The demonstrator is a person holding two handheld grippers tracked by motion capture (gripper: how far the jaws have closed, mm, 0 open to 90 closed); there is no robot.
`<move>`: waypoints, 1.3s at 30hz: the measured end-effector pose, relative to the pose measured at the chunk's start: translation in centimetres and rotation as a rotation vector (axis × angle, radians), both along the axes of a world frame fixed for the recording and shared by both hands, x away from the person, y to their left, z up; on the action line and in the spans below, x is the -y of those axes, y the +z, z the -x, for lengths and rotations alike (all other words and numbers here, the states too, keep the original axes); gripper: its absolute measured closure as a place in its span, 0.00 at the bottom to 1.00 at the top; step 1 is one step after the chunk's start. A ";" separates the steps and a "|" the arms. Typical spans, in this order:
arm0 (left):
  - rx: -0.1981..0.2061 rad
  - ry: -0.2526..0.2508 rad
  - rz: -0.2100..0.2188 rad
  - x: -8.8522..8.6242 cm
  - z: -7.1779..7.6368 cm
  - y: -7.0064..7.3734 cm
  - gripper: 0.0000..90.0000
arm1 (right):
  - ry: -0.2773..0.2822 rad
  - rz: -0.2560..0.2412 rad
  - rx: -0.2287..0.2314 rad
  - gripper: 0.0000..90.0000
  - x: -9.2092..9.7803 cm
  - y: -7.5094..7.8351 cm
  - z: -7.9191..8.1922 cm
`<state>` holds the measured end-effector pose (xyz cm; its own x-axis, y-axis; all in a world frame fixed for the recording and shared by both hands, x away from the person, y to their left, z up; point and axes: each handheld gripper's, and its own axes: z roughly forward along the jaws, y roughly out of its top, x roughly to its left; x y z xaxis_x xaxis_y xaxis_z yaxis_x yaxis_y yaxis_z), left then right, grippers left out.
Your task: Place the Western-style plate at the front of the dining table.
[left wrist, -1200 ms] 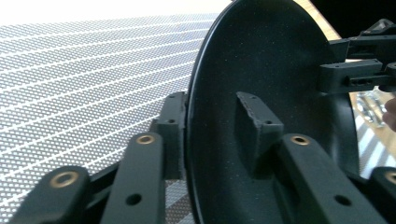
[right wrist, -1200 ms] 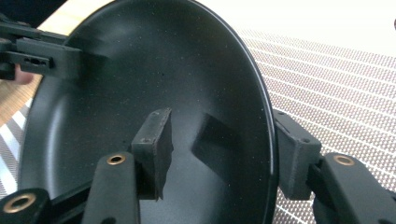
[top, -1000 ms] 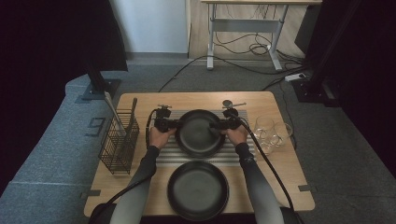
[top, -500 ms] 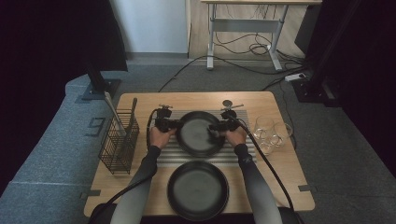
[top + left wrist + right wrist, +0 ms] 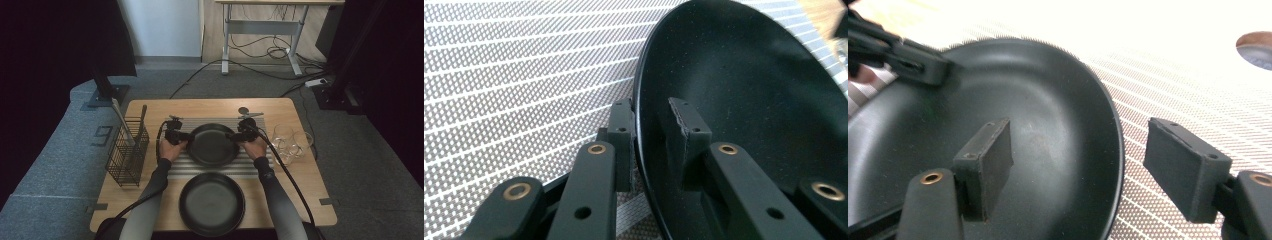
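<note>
Left gripper [image 5: 649, 135] pinches the black plate's [image 5: 212, 145] rim, right gripper [image 5: 1093, 165] gapes around it, above striped mat [image 5: 210, 167].

The wooden table [image 5: 150, 107] carries a ribbed mat [image 5: 210, 170], a wire basket [image 5: 126, 155], glasses [image 5: 287, 142] and a black plate [image 5: 212, 204].

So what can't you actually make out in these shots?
- High view: the glasses are clear and overlapping, so their count is uncertain.
- High view: what stands in the wire basket is too small to identify.
- Left claw view: the black plate hides whatever lies beyond it.
- Right claw view: the striped mat is glare-washed.
</note>
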<state>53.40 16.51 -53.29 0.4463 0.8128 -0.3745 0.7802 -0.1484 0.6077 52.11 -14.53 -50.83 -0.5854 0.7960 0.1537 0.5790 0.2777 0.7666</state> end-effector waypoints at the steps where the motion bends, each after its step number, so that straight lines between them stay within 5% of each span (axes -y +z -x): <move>1: 0.004 0.001 -0.003 0.0 0.0 0.0 0.82 | -0.003 -0.010 0.004 0.29 0.2 0.1 0.1; 4: 0.040 0.003 -0.014 -0.1 0.2 0.6 0.81 | -0.006 -0.033 0.012 0.28 0.6 0.3 0.5; 11: 0.107 0.001 0.015 -0.9 0.9 2.4 0.54 | -0.013 -0.045 0.015 0.24 1.4 0.8 1.3; 18: 0.217 -0.059 -0.033 -1.0 2.5 3.6 0.37 | -0.008 -0.028 0.025 0.22 1.7 1.5 2.2; 27: 0.296 -0.096 -0.094 -0.6 4.9 5.2 0.16 | -0.001 0.012 0.027 0.14 1.7 2.7 3.5; 39: 0.371 -0.136 -0.161 -0.8 8.4 6.8 0.01 | 0.026 0.040 0.053 0.02 2.1 4.0 5.9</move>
